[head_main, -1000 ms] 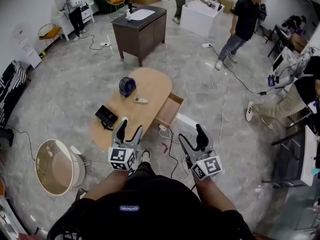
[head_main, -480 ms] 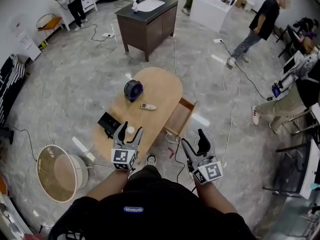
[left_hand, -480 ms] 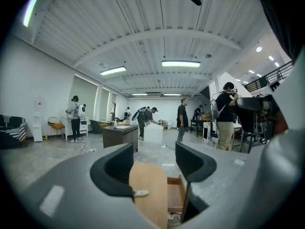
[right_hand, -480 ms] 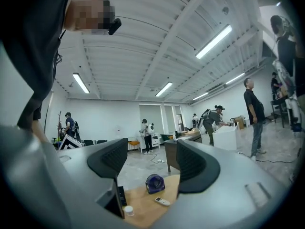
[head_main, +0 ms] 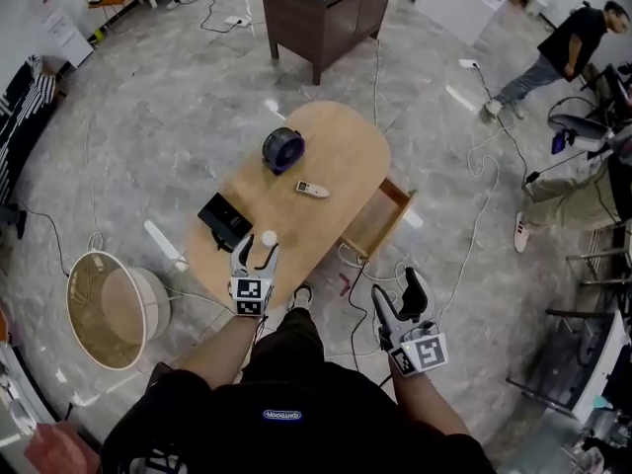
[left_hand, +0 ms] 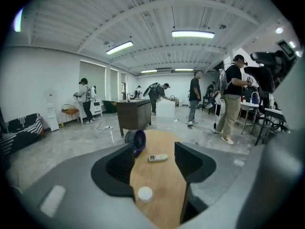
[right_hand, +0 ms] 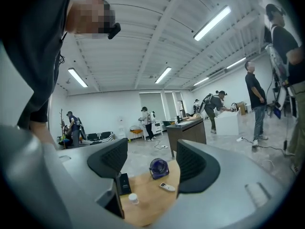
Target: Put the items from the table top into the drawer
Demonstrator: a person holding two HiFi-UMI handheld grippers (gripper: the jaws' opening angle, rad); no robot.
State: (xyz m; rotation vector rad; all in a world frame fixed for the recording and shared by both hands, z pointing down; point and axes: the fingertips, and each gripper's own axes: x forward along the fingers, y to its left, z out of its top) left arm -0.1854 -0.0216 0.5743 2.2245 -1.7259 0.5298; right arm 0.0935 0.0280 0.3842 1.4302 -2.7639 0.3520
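On the oval wooden table (head_main: 336,156) lie a purple fan (head_main: 283,149), a white remote (head_main: 313,190), a black box (head_main: 225,220) and a small white round cap (head_main: 268,237). The table's drawer (head_main: 380,220) stands pulled out on the right side. My left gripper (head_main: 255,253) is open over the table's near end, with the cap (left_hand: 144,193) just ahead between its fingers, untouched. Beyond it I see the remote (left_hand: 157,158) and fan (left_hand: 137,140). My right gripper (head_main: 398,294) is open and empty above the floor, short of the drawer; its view shows the fan (right_hand: 158,167), remote (right_hand: 167,187), box (right_hand: 124,183) and cap (right_hand: 133,199).
A round wicker basket (head_main: 109,314) stands on the floor left of the table. Cables (head_main: 351,265) trail across the floor near the drawer. A dark cabinet (head_main: 326,3) is beyond the table. People (head_main: 563,52) stand at the far right.
I have stepped closer to the table. My left gripper moved forward over the table's near end to the white cap. The right gripper also advanced, still over the floor.
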